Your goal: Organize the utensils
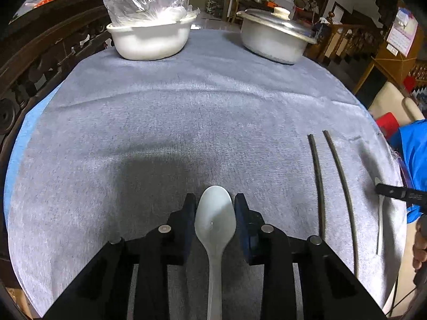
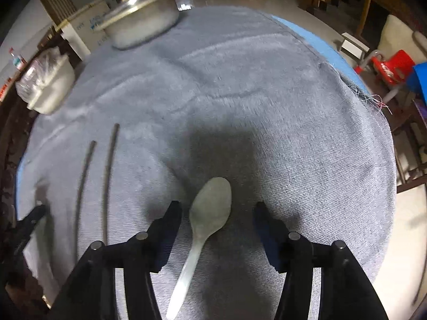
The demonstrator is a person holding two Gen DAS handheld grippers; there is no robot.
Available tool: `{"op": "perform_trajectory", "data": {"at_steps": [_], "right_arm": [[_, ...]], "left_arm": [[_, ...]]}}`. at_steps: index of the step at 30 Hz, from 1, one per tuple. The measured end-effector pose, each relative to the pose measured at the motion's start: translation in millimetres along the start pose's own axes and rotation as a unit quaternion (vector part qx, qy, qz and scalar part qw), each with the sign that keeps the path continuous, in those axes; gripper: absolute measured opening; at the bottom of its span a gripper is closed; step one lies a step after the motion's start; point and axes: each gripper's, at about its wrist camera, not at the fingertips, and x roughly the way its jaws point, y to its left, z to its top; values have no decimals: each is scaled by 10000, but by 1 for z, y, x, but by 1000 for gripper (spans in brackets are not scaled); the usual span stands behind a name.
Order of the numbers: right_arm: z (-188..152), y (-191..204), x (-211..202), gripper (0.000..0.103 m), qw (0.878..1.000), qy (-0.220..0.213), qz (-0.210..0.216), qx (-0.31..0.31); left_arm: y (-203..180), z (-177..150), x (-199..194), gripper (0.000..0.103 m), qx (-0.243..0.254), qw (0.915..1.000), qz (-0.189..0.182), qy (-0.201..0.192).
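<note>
A white plastic spoon point(image 1: 214, 221) lies on the grey cloth between the fingers of my left gripper point(image 1: 215, 200), which is open around its bowl without pinching it. A second white spoon point(image 2: 210, 205) lies between the wide-open fingers of my right gripper point(image 2: 217, 208). It also shows edge-on in the left wrist view point(image 1: 380, 218), under the right gripper's fingertip point(image 1: 387, 190). Two dark chopsticks point(image 1: 331, 186) lie side by side between the two spoons; they also show in the right wrist view point(image 2: 96, 184). The left gripper's tip point(image 2: 32, 218) shows at the right wrist view's left edge.
A white bowl covered with a plastic bag point(image 1: 149, 26) and a lidded metal pot point(image 1: 275, 34) stand at the far side of the round table with its grey cloth point(image 1: 186, 112). A dark wooden bench back point(image 1: 40, 53) runs along the left. A red stool point(image 2: 392, 66) stands beyond the table's right edge.
</note>
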Motion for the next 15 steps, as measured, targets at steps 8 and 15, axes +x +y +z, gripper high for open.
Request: {"op": "perform_trajectory", "data": {"at_steps": [8, 15], "right_arm": [[-13, 4, -5, 35, 9995, -230, -162, -165], [-40, -11, -50, 35, 9917, -1212, 417, 135]], "left_arm": [[6, -7, -26, 31, -373, 9987, 22, -355], [15, -18, -69, 31, -903, 9910, 131, -981]]}}
